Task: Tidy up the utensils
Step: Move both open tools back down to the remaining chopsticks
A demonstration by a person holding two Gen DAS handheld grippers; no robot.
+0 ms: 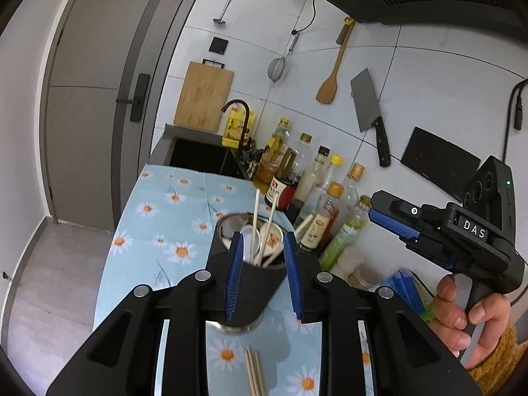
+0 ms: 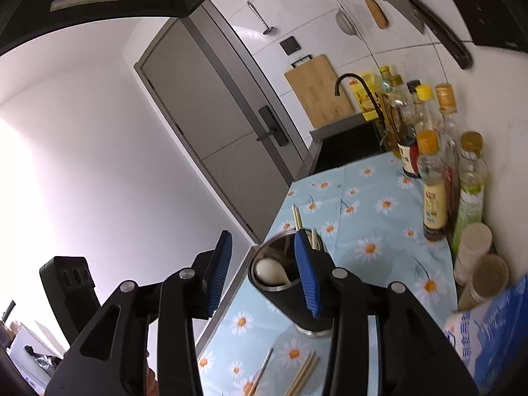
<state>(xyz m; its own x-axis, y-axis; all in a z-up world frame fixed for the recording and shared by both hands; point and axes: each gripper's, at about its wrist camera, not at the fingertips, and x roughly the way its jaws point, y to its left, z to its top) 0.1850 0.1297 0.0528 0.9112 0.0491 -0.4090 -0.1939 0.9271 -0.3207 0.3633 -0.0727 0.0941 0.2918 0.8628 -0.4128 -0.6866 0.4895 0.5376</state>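
A black utensil cup (image 1: 254, 293) with a steel rim stands on the daisy-print cloth (image 1: 165, 217), holding chopsticks (image 1: 255, 217) and white spoons (image 1: 272, 237). My left gripper (image 1: 261, 233) points at the cup. Its blue pads stand a narrow gap apart and grip nothing; the cup shows through the gap. My right gripper (image 2: 263, 234) is open and empty, and the cup (image 2: 283, 293) sits just beyond its right finger. From the left wrist, the right gripper (image 1: 374, 209) hovers right of the cup in a hand (image 1: 462, 313). Loose chopsticks (image 1: 254, 373) (image 2: 303, 376) lie in front of the cup.
Several sauce and oil bottles (image 2: 435, 178) line the wall on the right. Paper cups (image 2: 472, 250) and a blue-white bag (image 2: 488, 330) sit in the near right corner. A black sink (image 1: 201, 155) lies beyond the cloth. The counter's left edge (image 2: 231, 297) drops to the floor.
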